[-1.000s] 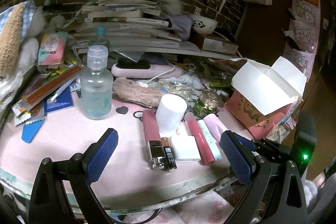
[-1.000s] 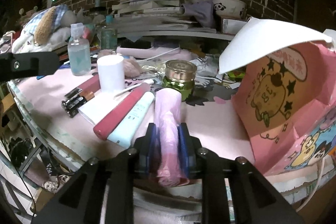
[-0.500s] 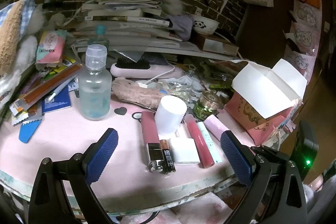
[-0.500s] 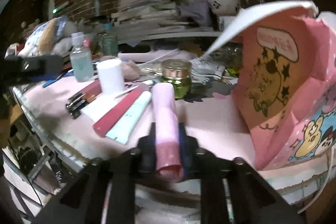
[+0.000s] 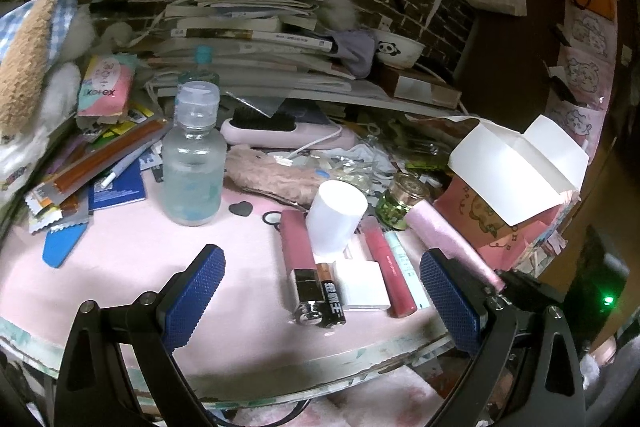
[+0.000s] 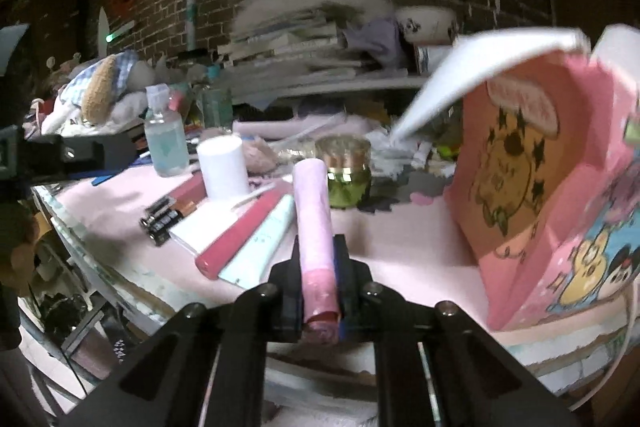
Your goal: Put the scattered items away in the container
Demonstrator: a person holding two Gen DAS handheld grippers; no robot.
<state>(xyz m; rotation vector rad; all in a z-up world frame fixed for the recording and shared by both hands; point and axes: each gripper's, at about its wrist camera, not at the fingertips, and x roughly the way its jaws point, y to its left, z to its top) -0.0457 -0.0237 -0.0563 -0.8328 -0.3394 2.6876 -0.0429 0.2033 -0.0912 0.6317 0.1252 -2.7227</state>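
Seen first from the left wrist camera, the left gripper (image 5: pixel 322 293) hangs over the near rim of a round table (image 5: pixel 120 267) covered in soft pink cloth, its jaws spread wide with nothing between the dimpled blue pads (image 5: pixel 192 297). Ahead stands a frosted plastic bottle (image 5: pixel 193 163) with a clear cap, squat and rounded. Beside it lie a fuzzy pink pouch (image 5: pixel 272 177), an upright white cylinder (image 5: pixel 336 217), a glossy mauve lipstick tube (image 5: pixel 298 251) with a metal end, a black battery (image 5: pixel 332 291), a flat white block (image 5: pixel 362 285), a red gloss tube (image 5: pixel 386 267) and a pale mint tube (image 5: pixel 406 275), side by side. A small green glass jar (image 5: pixel 402 203) with a gold lid sits behind them. The pale pink tube (image 5: pixel 448 243) slants up off the cloth toward the right gripper's black frame at the right edge. Just past it stands the pink cardboard box (image 5: pixel 508 211), cartoon-printed, its white flaps open.

Next, from the right wrist camera, the right gripper (image 6: pixel 317 287) pinches the pale pink tube (image 6: pixel 314 215) near its darker, crimped end, jaws pressed tight against its sides. The smooth cylinder points forward, raised above the table (image 6: pixel 400 247). The pink cardboard box (image 6: pixel 532 187) stands just to the right, its white flap arching overhead, blurred. The green glass jar (image 6: pixel 348 173) sits behind the tube's far end.
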